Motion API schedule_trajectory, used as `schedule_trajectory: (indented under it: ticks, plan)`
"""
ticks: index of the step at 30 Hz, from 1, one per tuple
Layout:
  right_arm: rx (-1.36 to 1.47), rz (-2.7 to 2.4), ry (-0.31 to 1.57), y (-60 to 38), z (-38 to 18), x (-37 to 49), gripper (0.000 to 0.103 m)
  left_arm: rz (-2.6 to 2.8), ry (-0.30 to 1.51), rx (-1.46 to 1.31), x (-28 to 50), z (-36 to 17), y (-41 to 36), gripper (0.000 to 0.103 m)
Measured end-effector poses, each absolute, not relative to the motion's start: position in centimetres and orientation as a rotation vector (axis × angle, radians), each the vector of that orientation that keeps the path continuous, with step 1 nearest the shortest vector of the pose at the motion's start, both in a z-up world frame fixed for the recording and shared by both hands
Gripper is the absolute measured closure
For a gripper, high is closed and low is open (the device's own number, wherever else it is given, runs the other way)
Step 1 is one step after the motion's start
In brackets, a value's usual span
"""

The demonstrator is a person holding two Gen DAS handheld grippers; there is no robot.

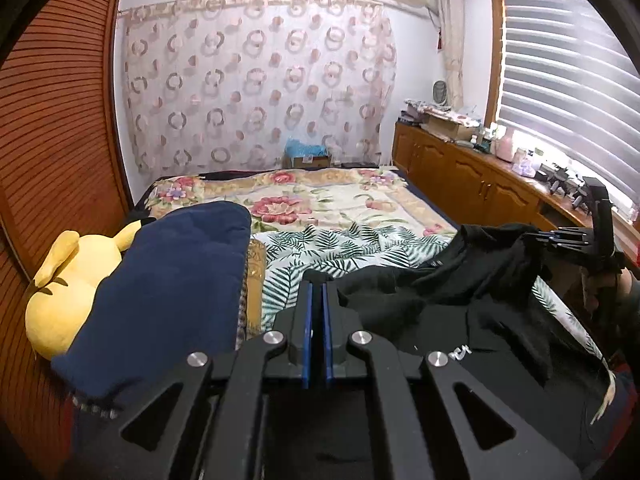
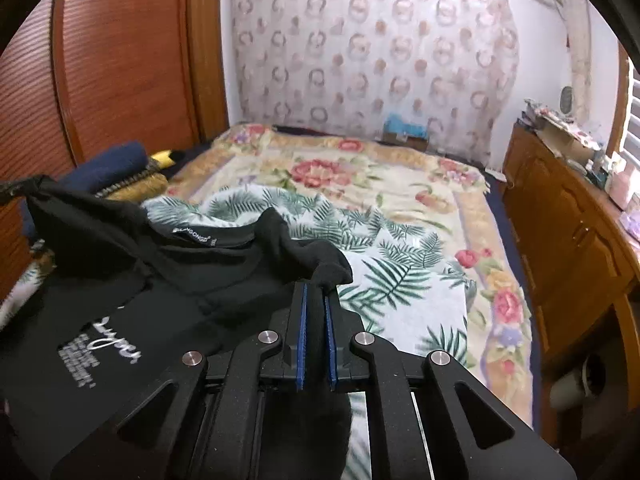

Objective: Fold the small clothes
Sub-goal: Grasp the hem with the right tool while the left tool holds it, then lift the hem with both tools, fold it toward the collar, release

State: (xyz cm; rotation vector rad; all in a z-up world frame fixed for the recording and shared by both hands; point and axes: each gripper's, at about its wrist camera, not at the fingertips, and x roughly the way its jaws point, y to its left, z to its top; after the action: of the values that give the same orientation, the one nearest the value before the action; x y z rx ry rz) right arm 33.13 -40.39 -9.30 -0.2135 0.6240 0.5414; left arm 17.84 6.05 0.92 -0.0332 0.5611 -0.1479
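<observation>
- Left tool (image 1: 317, 286) is clenched tight, blue pads (image 1: 307, 332) pretty much touching, pinching a bit of the black t-shirt (image 1: 440, 292) right at the tips.
- Right tool (image 2: 316, 290) is pinching another bunched-up edge of that same shirt (image 2: 160, 264) between its blue pads (image 2: 303, 332), jaws nearly together.
- In the left wrist view the right tool (image 1: 560, 238) is sitting off at the right edge, black fabric hanging from it.
- The shirt is hanging stretched between the two tools over the near end of the bed (image 2: 400, 184), neck label facing up and white lettering (image 2: 116, 344) showing on the lower part.
- Under it a leaf-print sheet (image 2: 392, 264) is lying on top of a floral blanket (image 1: 332, 200).
- Over on the left a navy pillow (image 1: 172, 280) is leaning against a yellow plush toy (image 1: 68, 300), right by the wooden slatted wardrobe (image 1: 56, 120).
- A wooden cabinet (image 1: 472, 176) is running along the right side under the window blinds (image 1: 560, 80), with clutter all over its top.
</observation>
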Motion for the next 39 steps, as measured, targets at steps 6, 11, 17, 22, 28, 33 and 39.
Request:
schedule_trajectory:
  ticks: [6, 11, 17, 22, 28, 33, 39]
  plan:
    - [-0.185, 0.512, 0.58, -42.0, -8.7, 27.7, 0.098, -0.169, 0.559, -0.038, 14.2, 0.0, 6.1, 0.101]
    - [-0.163, 0.504, 0.581, -43.3, -8.7, 24.1, 0.098, -0.178, 0.555, -0.048, 11.1, -0.5, 5.8, 0.101]
    - [-0.153, 0.485, 0.567, -44.8, -7.9, 18.6, 0.098, -0.201, 0.535, -0.068, 6.7, -0.4, 5.4, 0.101]
    - [-0.114, 0.496, 0.614, -46.5, -8.9, 14.7, 0.098, -0.222, 0.569, -0.072, 3.5, -1.6, 5.3, 0.101]
    - [-0.128, 0.496, 0.656, -47.5, -10.4, 11.1, 0.098, -0.217, 0.578, -0.075, 0.3, -1.7, 6.0, 0.101]
    - [-0.14, 0.501, 0.696, -47.8, -10.8, 8.9, 0.098, -0.197, 0.587, -0.074, -2.2, -1.3, 6.3, 0.101]
    - [-0.161, 0.501, 0.697, -48.6, -10.0, 6.4, 0.098, -0.176, 0.625, -0.051, -3.6, -2.0, 6.5, 0.1]
